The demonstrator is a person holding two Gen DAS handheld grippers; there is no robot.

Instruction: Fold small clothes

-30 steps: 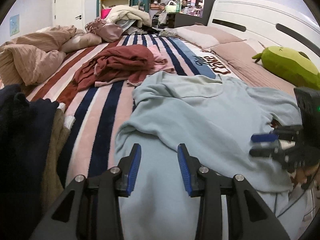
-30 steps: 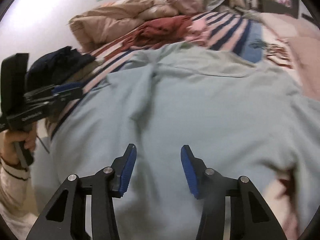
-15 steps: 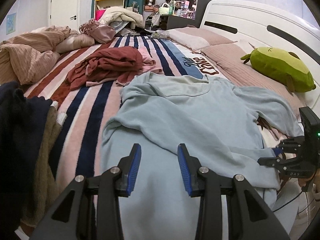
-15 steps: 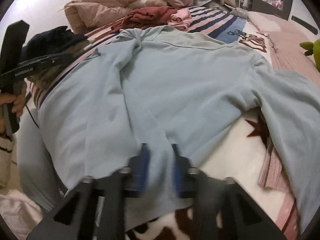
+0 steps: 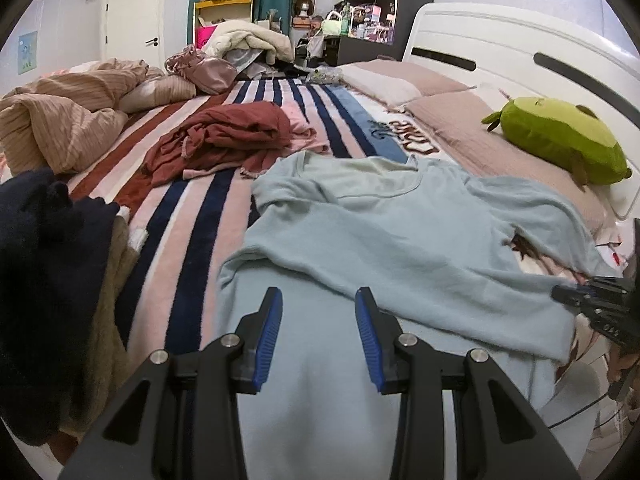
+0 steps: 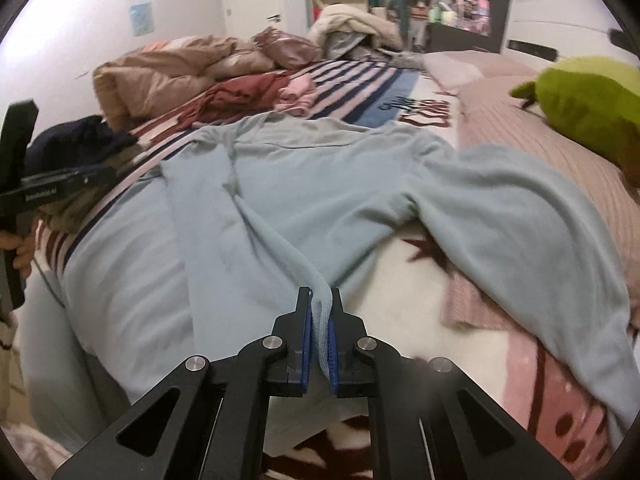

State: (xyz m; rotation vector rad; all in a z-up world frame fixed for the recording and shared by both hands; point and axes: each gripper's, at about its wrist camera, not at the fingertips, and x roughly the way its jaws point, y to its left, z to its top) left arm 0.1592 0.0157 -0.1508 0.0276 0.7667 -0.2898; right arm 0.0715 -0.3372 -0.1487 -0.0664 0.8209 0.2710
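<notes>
A pale blue long-sleeved top lies spread on the striped bed, collar away from me; it also shows in the right wrist view. My left gripper is open and empty, hovering over the top's near left part. My right gripper is shut on a bunched edge of the top's lower right side, with a taut ridge of cloth running from it toward the collar. It also appears at the right edge of the left wrist view. The left gripper shows at the left in the right wrist view.
A crumpled maroon garment and a pink one lie behind the top. Dark navy and tan clothes are piled at the left. A green plush toy sits on the pillows at the right. A beige duvet is heaped far left.
My right gripper has dropped to the top's lower right edge and shut on it, pulling up a ridge of cloth. The left gripper has drawn back slightly and stays open.
</notes>
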